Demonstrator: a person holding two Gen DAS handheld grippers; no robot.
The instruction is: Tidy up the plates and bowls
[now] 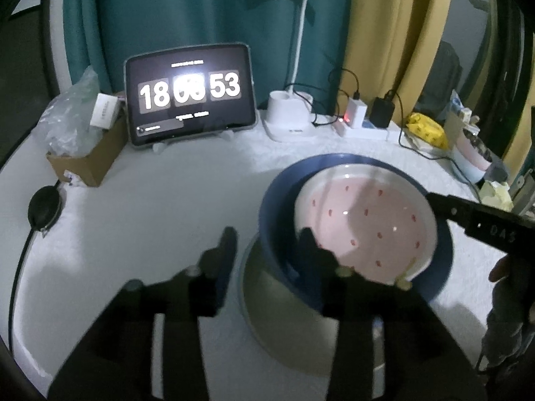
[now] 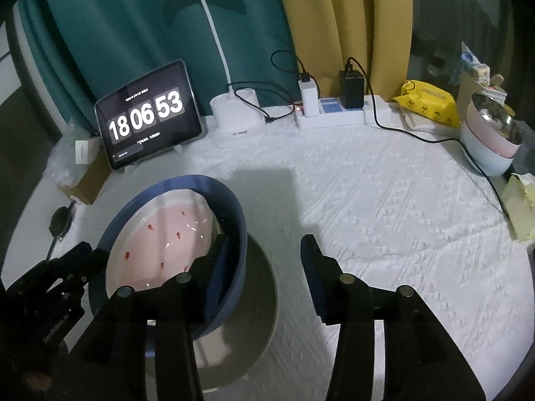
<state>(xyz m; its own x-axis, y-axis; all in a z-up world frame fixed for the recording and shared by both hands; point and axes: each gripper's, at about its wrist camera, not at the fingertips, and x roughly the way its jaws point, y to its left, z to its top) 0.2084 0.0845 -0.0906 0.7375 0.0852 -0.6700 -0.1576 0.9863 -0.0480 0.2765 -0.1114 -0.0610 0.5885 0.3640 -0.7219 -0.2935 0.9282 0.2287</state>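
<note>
Both tools, left tool [image 1: 267, 250] and right tool [image 2: 264, 260], released astride blue bowl [image 2: 230, 207] rim (pink bowl [image 1: 364, 230] nested inside)

Home room: curtains [image 2: 133, 16], desk lamp [image 2: 207, 10], tablet clock [image 2: 147, 117].

A tablet [image 2: 148, 117] propped at the back of the desk [image 2: 384, 207] displays a flip-clock reading 18 06 53; its smaller lines are illegible. Raised letters "DAS" show on the right gripper [image 1: 481, 224], partly cut off.
</note>
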